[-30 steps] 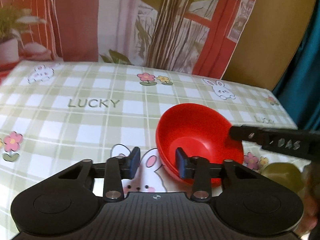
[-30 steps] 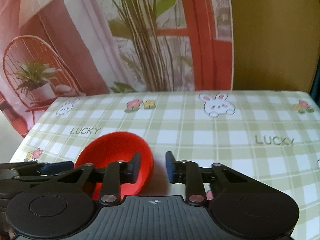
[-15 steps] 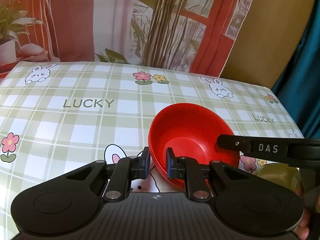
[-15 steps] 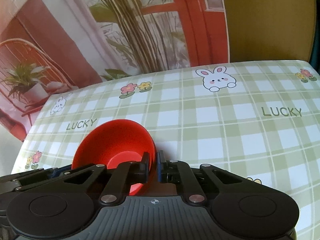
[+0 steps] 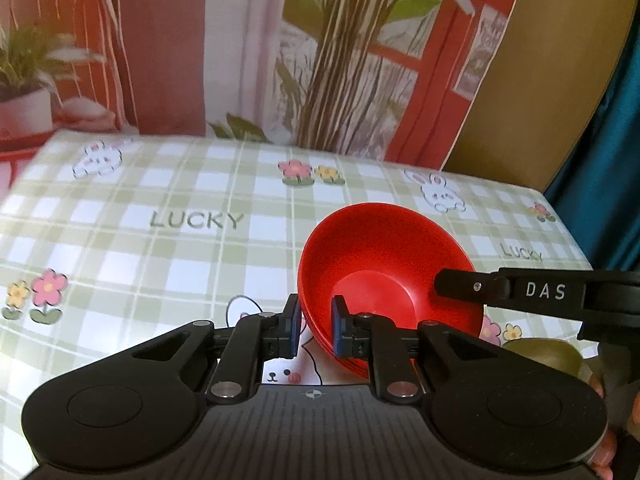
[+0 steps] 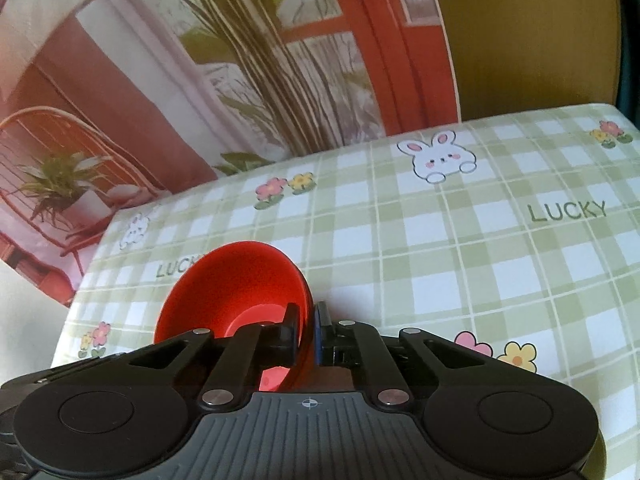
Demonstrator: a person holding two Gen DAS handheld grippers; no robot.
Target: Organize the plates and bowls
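Both grippers have closed in on the red bowl (image 5: 384, 276) since a second ago, when their jaws stood open on either side of its rim. The left gripper (image 5: 316, 328) now pinches the near-left rim, one pad outside and one inside the wall, its jaws having just been closing. The right gripper (image 6: 306, 332) is clamped almost fully together on the opposite rim, the thin wall between its pads. In the left view its finger reaches across the bowl's right edge.

The bowl is tilted, its mouth turned towards the left gripper, and looks to be a small stack, with further rims showing under the near edge. With two holds secured, it seems ready to be lifted or carried as one.

It sits towards the near right of the table (image 5: 120, 240), which is covered in a green-and-white check cloth printed with rabbits, flowers and "LUCKY". An olive dish (image 5: 544, 354) lies just right of the bowl. Behind hangs a backdrop (image 5: 328, 60) of plants and a red window frame, with a teal curtain (image 5: 608, 152) far right.
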